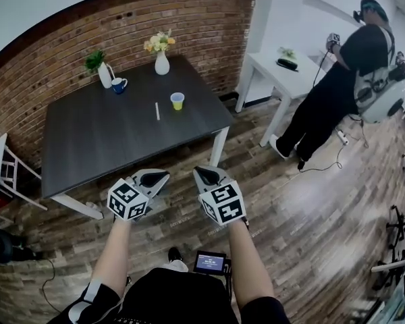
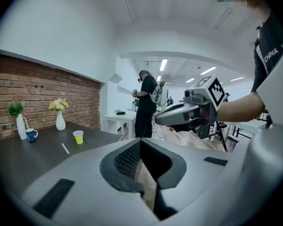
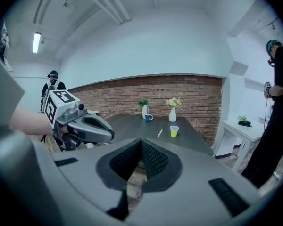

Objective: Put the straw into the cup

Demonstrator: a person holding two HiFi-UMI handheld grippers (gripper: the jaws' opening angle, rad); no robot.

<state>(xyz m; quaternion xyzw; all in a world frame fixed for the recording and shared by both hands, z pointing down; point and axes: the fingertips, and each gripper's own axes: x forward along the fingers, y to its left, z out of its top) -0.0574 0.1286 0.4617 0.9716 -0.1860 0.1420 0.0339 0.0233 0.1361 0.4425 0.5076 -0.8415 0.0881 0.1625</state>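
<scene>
We find both grippers held off the table, above the floor short of its near edge. The left gripper has its jaws pressed together on nothing, and so does the right gripper. Through each only the floor shows.

The straw lies flat on the dark tabletop, well ahead of both. Its long axis runs away from us, nearly end-on to the approach. The yellow cup stands upright just to the right of the straw's far end, apart from it.

In the head view the straw sits almost straight ahead of the left gripper, and the cup falls between the two grippers' lines. We judge the left gripper slightly nearer the straw. No step of the task is yet begun.
</scene>
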